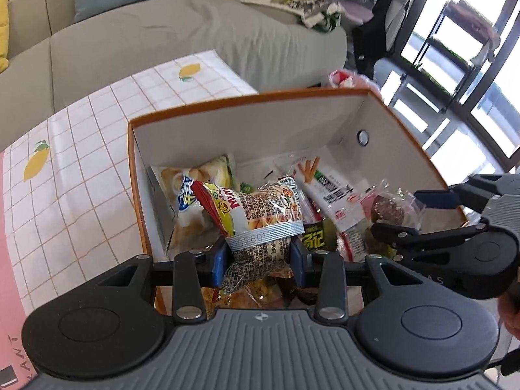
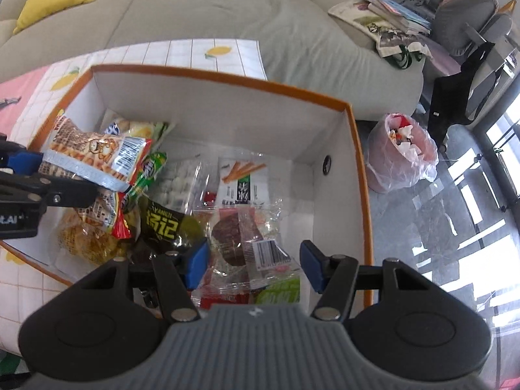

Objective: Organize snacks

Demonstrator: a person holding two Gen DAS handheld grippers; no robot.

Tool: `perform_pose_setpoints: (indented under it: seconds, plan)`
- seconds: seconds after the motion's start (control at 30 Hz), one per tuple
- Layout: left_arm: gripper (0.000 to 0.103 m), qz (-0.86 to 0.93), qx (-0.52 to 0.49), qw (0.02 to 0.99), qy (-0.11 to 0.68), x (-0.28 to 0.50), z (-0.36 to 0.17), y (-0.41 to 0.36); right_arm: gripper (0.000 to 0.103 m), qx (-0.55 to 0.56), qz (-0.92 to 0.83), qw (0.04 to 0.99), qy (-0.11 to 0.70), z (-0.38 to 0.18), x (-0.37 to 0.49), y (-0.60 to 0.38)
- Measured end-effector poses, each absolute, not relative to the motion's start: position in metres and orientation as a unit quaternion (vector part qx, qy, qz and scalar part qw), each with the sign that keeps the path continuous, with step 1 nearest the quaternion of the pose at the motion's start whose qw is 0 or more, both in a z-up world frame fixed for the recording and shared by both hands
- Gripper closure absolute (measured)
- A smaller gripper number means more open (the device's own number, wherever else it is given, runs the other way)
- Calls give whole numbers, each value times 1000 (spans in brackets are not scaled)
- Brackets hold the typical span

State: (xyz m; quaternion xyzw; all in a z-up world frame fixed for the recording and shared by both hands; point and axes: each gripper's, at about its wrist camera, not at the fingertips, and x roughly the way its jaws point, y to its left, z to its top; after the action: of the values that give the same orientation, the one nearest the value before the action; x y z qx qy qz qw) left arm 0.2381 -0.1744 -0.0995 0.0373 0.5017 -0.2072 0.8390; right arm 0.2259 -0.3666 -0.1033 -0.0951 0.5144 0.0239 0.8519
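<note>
Tablecloth (image 1: 81,162) (lemon print) by sofa (image 1: 195,39); left tongs (image 1: 260,261) pinch snack packet (image 1: 260,214), right tongs (image 2: 253,265) apparently released.

A grey-green sofa (image 2: 227,26) faces bright windows (image 1: 471,74) reflecting on glossy dark floor (image 2: 438,214).

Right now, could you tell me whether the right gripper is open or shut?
Open. The right gripper has its blue pads spread apart above a clear-wrapped chocolate snack inside the box, gripping nothing.
</note>
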Motion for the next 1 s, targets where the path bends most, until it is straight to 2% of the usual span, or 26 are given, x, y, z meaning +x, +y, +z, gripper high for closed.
perform_pose_setpoints:
  seconds: [0.3, 0.4, 0.53, 0.6, 0.8, 0.9, 1.0]
  plan:
    - [57, -195, 49, 832, 517, 237, -104, -174, 43, -126, 33, 848, 514, -103, 223, -351]
    - [53, -193, 55, 830, 520, 236, -103, -174, 41, -131, 34, 848, 512, -100, 221, -348]
    - [42, -197, 52, 838, 507, 233, -92, -172, 29, -137, 37, 850, 507, -91, 219, -345]
    - [36, -198, 55, 843, 497, 231, -83, -171, 27, -142, 36, 852, 503, -86, 218, -344]
    - [35, -194, 79, 866, 454, 213, -49, -161, 21, -127, 28, 862, 489, -60, 208, -345]
    - [33, -187, 90, 881, 425, 199, -28, -152, 11, -114, 23, 876, 468, -39, 196, -343]
    - [33, -174, 98, 897, 394, 182, -6, -139, 8, -92, 27, 892, 442, -13, 179, -338]
